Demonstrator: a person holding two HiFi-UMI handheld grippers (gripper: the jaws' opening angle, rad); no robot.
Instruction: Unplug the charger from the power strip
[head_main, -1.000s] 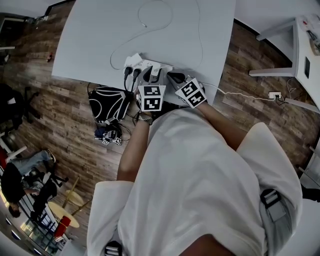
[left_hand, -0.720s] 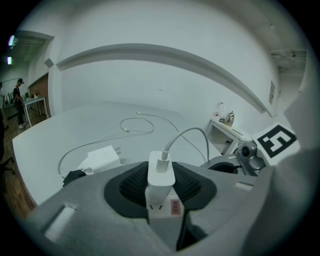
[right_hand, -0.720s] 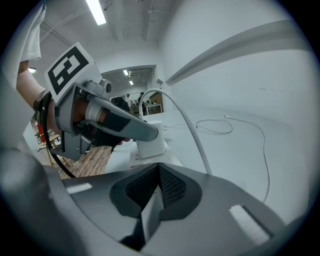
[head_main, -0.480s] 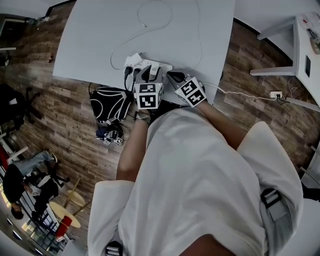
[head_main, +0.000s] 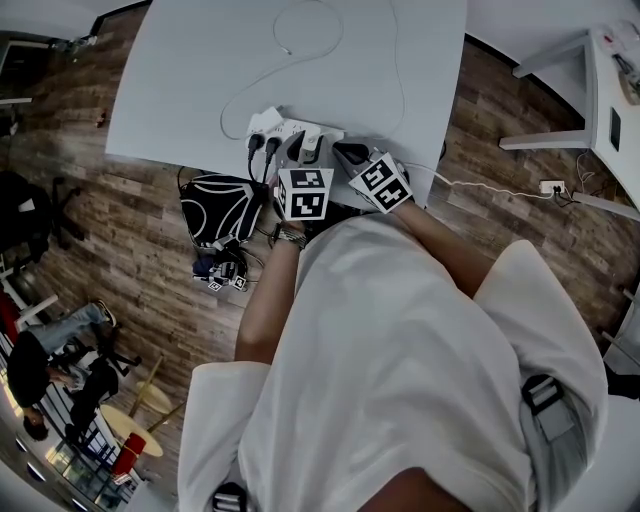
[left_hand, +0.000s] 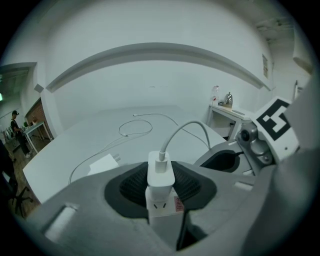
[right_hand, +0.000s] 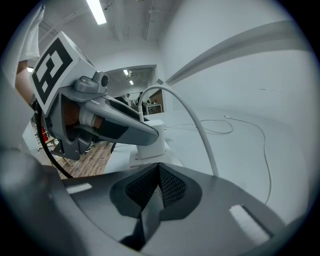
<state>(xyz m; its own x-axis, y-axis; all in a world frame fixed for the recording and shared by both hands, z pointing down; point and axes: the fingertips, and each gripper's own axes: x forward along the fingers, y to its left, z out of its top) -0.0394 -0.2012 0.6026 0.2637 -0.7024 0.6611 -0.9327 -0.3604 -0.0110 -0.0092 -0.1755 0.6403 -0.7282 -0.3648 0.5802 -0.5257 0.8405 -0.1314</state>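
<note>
Because the large white table (head_main: 200, 90) carries the long white plastic power strip (head_main: 283, 128) at its near edge, both tools work close to the person. The right gripper (right_hand: 159, 169), jaws pressed together and empty, sits at the strip, probably to steady it. The left gripper (left_hand: 161, 192) clamps the small white block-shaped charger (left_hand: 160, 172), which stands seated in its socket, its thin white cable (left_hand: 186, 131) arching away.

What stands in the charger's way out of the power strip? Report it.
Nothing visible does. The left gripper clamps the charger, seated in the power strip; above it only its own cable arcs away.
</note>
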